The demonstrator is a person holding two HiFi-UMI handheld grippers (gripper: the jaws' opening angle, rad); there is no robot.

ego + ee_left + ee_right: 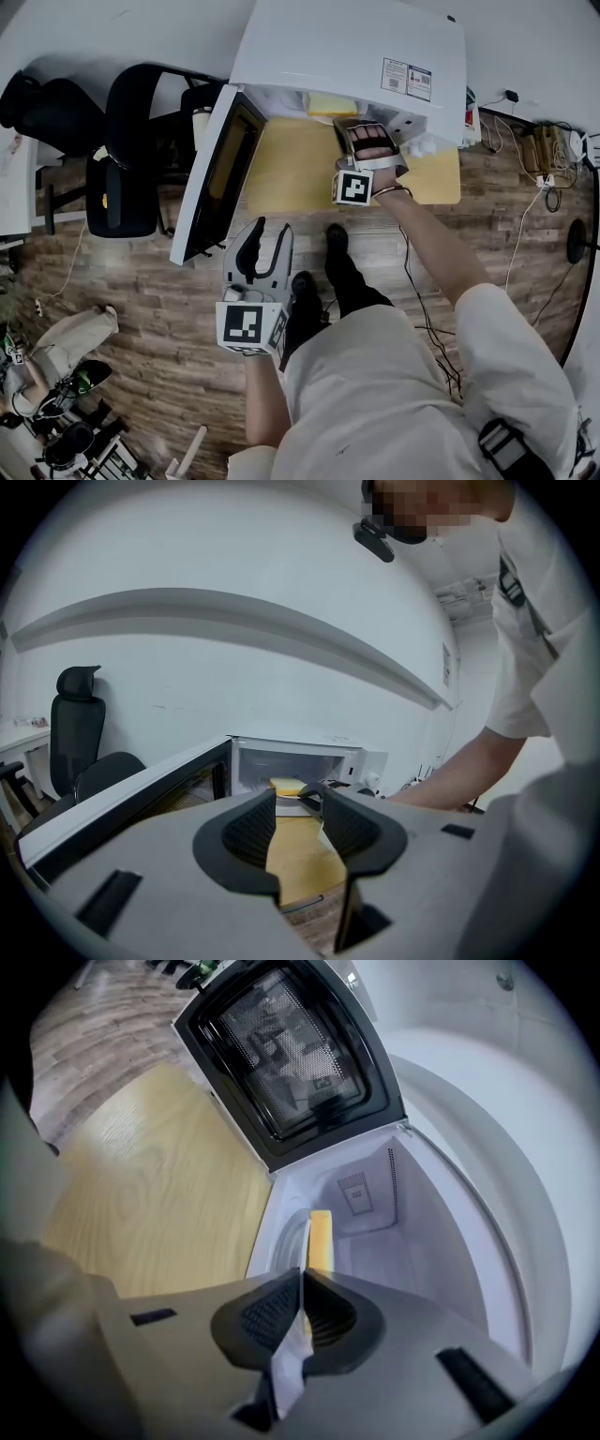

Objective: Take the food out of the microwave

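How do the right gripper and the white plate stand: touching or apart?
Touching. The right gripper view shows the right gripper with its jaws pressed shut on the thin rim of the white plate carrying the yellow food.

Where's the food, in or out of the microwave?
In. The yellow food sits inside the microwave cavity, door open; the right tongs are shut on the rim of its white plate.

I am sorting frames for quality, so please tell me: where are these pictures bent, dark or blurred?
Head view: fisheye bend, the floor planks bow; light is even. Left gripper view: black corners; the left gripper is close and soft. Right gripper view: black corners, scene turned sideways; the plate in the right gripper is blurred, the yellow food sharper.
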